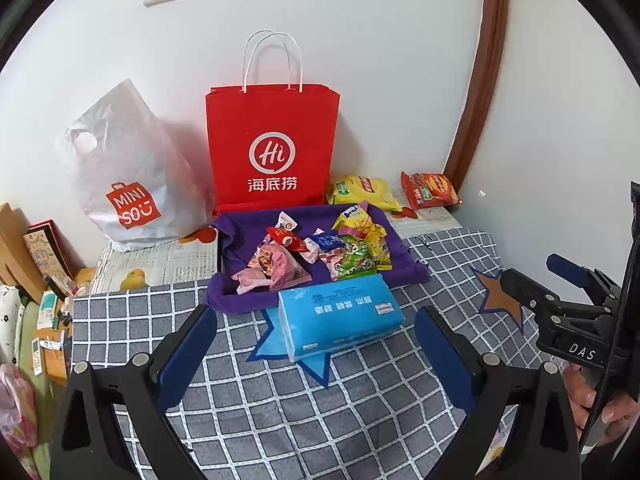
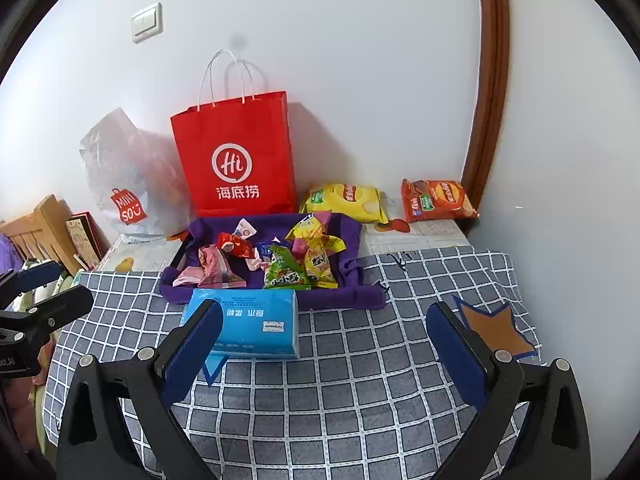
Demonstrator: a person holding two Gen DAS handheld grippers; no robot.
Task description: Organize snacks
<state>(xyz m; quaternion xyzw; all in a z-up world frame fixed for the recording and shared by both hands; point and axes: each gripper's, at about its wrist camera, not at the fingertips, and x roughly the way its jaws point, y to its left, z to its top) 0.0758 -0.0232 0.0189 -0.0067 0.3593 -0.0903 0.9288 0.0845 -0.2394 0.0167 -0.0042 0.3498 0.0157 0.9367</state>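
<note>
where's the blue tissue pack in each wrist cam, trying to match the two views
Left wrist view: the blue tissue pack lies just below centre, between the open fingers of the left gripper, against the near edge of the purple tray.
Right wrist view: it lies left of centre, partly behind one finger of the right gripper.
Shared landmark: the red Haidilao paper bag stands behind the tray in both.

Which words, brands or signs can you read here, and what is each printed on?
"Hi" with "海底捞": red paper bag
"MINI SO": clear plastic bag
"DAS": right hand-held gripper
Blue tissue pack: print upside down, too small to read
Yellow chip bag, orange chip bag, tray snacks: too blurred
</note>
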